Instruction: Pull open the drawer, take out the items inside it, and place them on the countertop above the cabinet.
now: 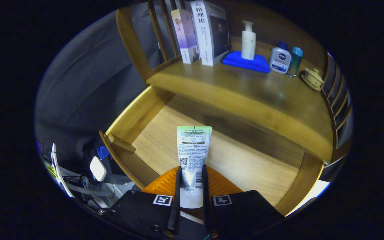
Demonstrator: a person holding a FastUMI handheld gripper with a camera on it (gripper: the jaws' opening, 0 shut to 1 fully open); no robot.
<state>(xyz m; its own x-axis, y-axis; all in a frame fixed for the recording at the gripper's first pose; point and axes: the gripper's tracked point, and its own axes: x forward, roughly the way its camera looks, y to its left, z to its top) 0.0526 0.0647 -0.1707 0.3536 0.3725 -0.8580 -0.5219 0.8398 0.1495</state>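
the tongs [191,173] grip a white tube [192,156] by its lower end, both fingers [178,186] pressed on its sides. the tube's long axis runs straight ahead toward 12 o'clock, its flat crimped end pointing away, above the pulled-out drawer [138,116]. bare drawer floor spreads toward 3 o'clock; the drawer's side wall stands at 10 o'clock. beyond, the bench [245,93] has open wood along its front edge, with books [202,33], a blue cloth [245,61] and bottles [280,60] at the back.
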